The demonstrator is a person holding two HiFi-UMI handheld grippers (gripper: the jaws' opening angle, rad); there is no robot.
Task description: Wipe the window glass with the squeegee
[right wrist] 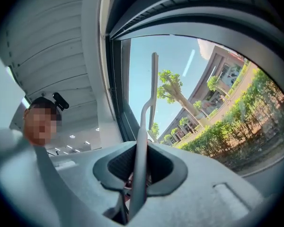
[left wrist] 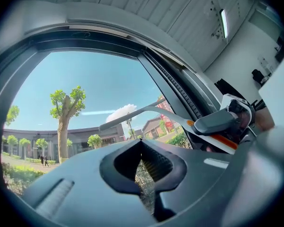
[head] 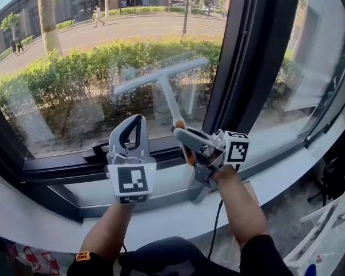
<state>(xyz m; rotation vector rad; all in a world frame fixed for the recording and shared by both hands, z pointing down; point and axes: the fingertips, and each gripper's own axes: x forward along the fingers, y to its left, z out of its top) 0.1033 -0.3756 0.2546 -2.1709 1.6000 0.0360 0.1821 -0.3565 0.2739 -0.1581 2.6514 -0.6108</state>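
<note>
The squeegee (head: 161, 73) has a pale T-shaped blade on a thin stem and a grey and orange handle. Its blade lies slanted at the window glass (head: 69, 91), in the lower middle of the pane; contact with the glass cannot be told. My right gripper (head: 187, 140) is shut on the handle, below the blade. In the right gripper view the stem (right wrist: 143, 126) rises straight out between the jaws. My left gripper (head: 139, 119) stands upright to the left of the handle, shut and holding nothing. The left gripper view shows the squeegee (left wrist: 132, 115) off to its right.
A dark window post (head: 241, 56) stands just right of the squeegee, with a second pane beyond it. The dark lower frame (head: 63, 163) and a white sill (head: 178, 217) run below both grippers. A black cable (head: 215, 229) hangs from the right gripper. Outside are a hedge and a road.
</note>
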